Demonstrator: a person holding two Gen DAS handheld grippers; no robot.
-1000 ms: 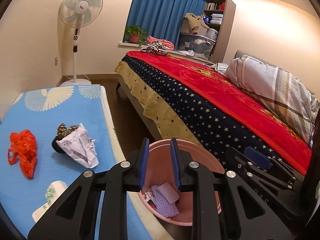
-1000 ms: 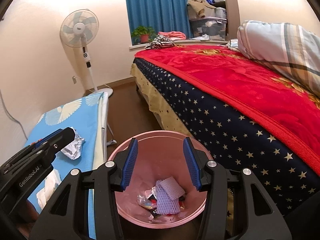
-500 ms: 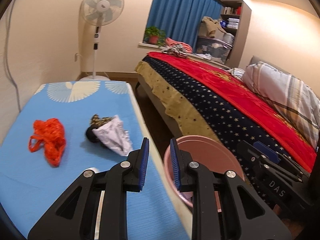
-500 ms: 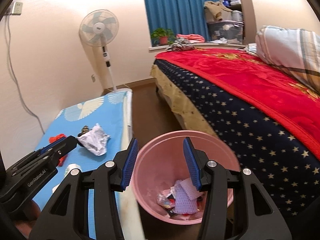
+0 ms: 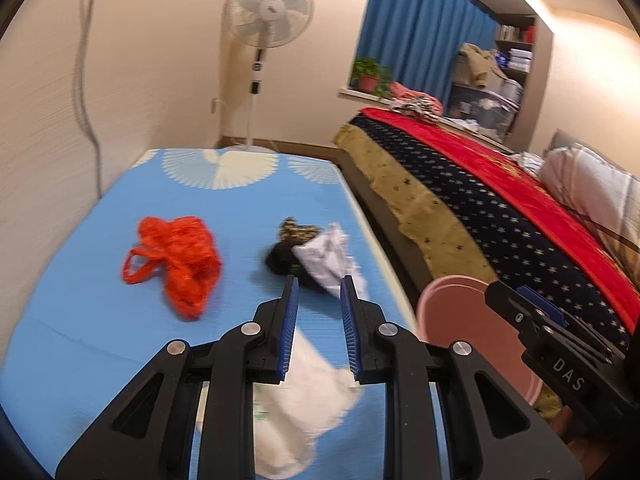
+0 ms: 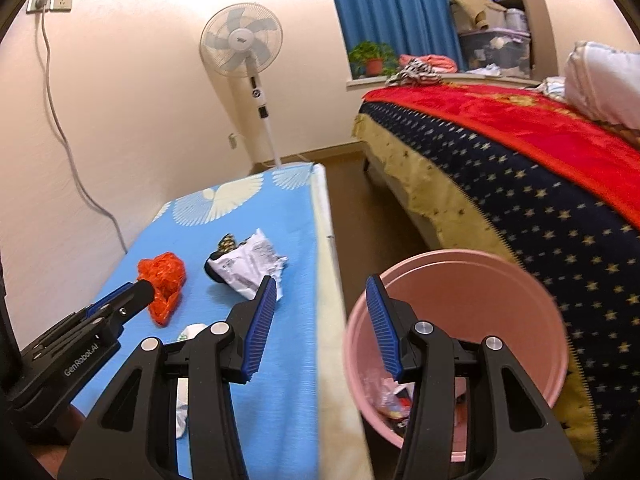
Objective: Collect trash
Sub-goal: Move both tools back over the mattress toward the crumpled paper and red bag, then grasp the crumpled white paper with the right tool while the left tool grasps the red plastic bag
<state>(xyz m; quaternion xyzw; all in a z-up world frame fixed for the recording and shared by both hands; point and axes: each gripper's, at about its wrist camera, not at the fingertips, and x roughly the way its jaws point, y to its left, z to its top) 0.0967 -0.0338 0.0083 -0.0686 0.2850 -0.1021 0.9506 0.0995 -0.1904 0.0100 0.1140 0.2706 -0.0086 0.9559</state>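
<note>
The left wrist view looked forward and down along its fingers, close over the blue mat (image 5: 100, 300). The right wrist view sat further right, over the mat's edge and the pink bin (image 6: 460, 280); both shared mat, fan (image 5: 269, 12) and bed (image 6: 520, 152)

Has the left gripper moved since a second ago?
Yes. The left gripper has swung left, off the pink bin and over the blue table, now pointing near the white crumpled paper.

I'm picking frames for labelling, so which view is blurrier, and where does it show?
Left wrist view: motion-smeared, worst on the white bag and orange net bag. Right wrist view: sharper, crumpled paper print readable-ish; pink bin rim slightly soft. Both fisheye-bent.
</note>
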